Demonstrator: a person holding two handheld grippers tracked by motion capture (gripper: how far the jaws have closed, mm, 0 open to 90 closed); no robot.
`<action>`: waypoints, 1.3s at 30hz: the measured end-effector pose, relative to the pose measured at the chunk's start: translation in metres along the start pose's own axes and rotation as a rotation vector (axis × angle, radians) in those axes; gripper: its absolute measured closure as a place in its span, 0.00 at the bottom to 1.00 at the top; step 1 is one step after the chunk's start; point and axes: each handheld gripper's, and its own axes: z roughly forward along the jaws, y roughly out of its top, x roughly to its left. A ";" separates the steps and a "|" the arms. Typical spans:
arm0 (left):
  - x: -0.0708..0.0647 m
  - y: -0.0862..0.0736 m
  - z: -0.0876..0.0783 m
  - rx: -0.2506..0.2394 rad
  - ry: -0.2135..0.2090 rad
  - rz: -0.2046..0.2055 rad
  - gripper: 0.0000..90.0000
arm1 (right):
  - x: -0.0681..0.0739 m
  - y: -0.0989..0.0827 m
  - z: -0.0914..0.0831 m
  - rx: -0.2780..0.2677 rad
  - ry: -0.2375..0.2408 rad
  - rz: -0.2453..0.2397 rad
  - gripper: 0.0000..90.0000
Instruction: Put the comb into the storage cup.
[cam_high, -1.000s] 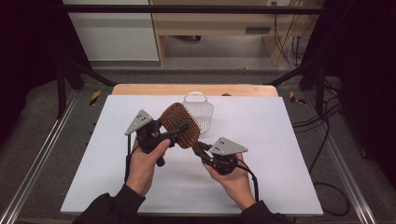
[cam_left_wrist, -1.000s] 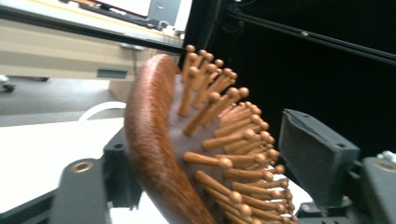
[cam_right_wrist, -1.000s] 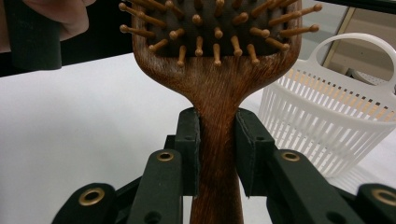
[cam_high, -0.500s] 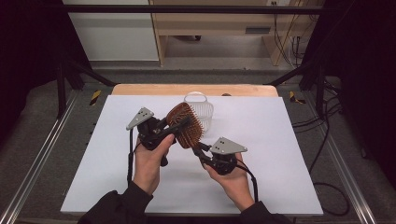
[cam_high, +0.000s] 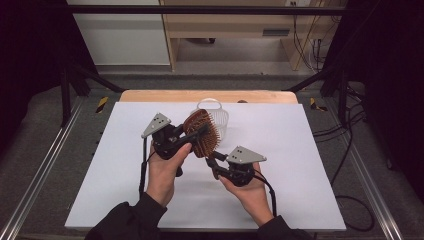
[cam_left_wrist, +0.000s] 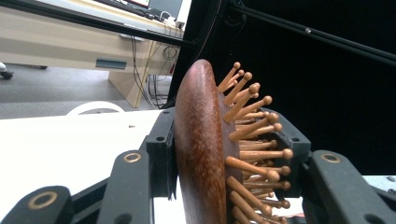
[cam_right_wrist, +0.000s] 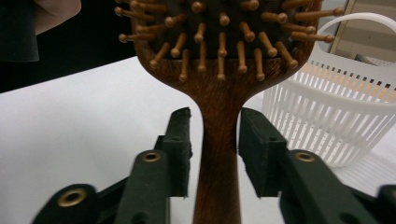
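Left tongs (cam_high: 197, 134) clamp the wooden hairbrush (cam_high: 202, 132) by its head; right tongs (cam_high: 214, 159), at its 5 o'clock, have just been loosening around the handle, apparently without touching.

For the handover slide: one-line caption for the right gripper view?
Right gripper jaws just opening, gaps either side of the wooden hairbrush handle; white basket behind.

my hairbrush (cam_high: 202, 134): reddish-brown wood, fine dark grain on back and handle; pins lighter tan with rounded tips, set in dark pad. my left gripper (cam_high: 186, 140) black, grey plate on top. my right gripper (cam_high: 212, 161) black too, brass-coloured rivets on jaw arms. basket (cam_right_wrist: 336, 109) white, pattern of thin vertical slats. table (cam_high: 300, 150) pale white-blue. my sleeves black.
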 end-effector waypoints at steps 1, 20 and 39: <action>0.001 0.001 0.001 -0.002 0.002 -0.001 0.58 | -0.001 0.000 -0.001 -0.002 -0.002 0.014 0.61; 0.001 0.035 0.003 -0.038 0.035 0.060 0.58 | -0.047 -0.032 -0.058 -0.017 -0.168 0.119 0.15; 0.007 0.069 0.019 -0.076 0.069 0.086 0.58 | -0.069 -0.062 -0.114 -0.008 -0.250 0.168 0.07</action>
